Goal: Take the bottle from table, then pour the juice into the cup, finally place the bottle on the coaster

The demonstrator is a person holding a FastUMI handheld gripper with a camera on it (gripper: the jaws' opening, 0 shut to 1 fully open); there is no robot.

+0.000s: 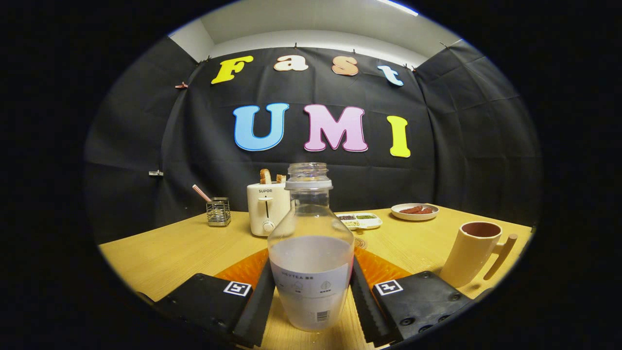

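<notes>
A clear, uncapped bottle (311, 228), about half full of whitish juice and wearing a white label, stands upright between my fingers. My gripper (311, 265) is shut on it, with both fingers pressing its lower sides. The bottle's base looks to be at the wooden table (160, 253); I cannot tell whether it is lifted. An orange coaster (239, 271) lies flat just behind the bottle and shows on both sides of it. A cream cup (472, 253) with a brown inside and a handle stands to the right, just beyond my right finger.
Behind the bottle to the left stands a white toaster (266, 209) with toast in it, and further left a small wire holder (218, 212). A divided snack tray (359, 220) and a plate of sausages (414, 211) sit at the back right.
</notes>
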